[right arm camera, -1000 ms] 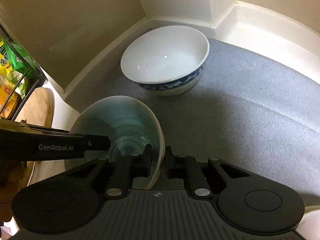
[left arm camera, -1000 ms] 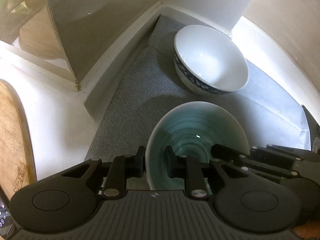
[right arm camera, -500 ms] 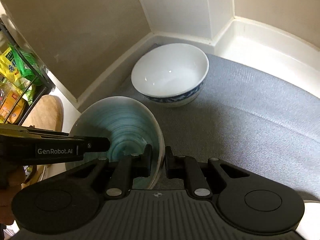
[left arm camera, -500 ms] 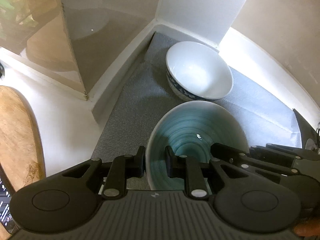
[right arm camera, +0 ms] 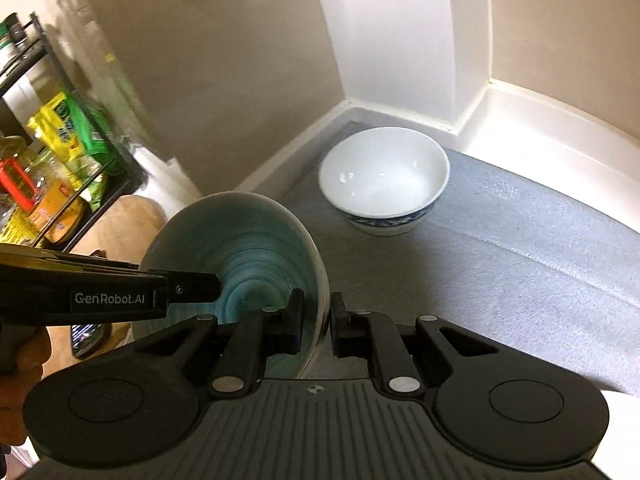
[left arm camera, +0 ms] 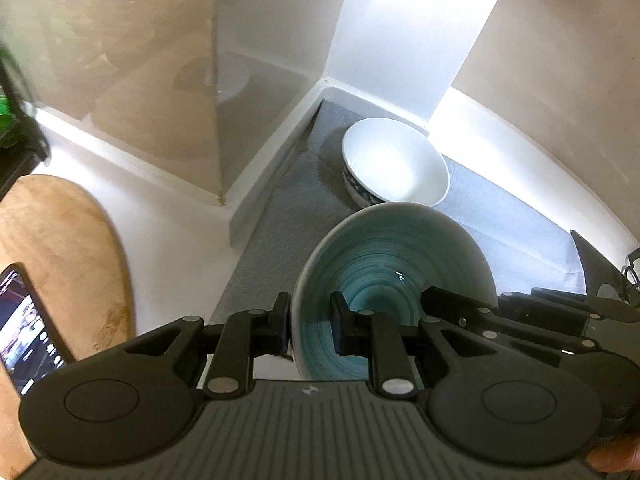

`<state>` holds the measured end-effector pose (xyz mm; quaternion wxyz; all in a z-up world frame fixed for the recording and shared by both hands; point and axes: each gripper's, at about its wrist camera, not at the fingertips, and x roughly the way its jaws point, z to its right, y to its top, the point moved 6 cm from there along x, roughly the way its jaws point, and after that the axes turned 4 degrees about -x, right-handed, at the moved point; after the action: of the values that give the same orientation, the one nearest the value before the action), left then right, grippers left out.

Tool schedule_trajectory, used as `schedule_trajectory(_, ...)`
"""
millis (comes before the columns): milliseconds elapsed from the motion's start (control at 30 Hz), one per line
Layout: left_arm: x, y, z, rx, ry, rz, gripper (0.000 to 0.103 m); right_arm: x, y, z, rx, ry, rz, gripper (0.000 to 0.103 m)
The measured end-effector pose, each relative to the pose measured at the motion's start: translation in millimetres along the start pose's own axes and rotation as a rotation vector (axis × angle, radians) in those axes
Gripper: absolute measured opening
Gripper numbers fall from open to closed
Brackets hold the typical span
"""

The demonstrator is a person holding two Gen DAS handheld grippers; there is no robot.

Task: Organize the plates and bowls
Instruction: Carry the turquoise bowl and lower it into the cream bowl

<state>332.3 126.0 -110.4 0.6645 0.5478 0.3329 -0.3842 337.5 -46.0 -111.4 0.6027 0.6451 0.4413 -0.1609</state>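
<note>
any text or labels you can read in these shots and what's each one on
"GenRobot.AI": white lettering on the side of the left tongs, seen from the right wrist view.
Yellow and green food packets on the black wire rack: printed, but too blurred to read.
Phone screen lying on the wooden board: lit, content too small to read.
Nothing else legible.

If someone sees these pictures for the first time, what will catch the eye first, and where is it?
First comes the teal bowl, held in the air by its rim between the left gripper and the right gripper, one on each side. Behind it a white bowl with a blue band stands alone on the grey mat, near the white corner.
</note>
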Motion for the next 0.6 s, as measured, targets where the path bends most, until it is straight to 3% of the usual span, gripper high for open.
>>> schedule_trajectory(600, -36.9, -60.0, -19.9, -0.001, 0.040, -0.047, 0.022, -23.1, -39.9, -37.6, -0.039, 0.051, -0.044, 0.014)
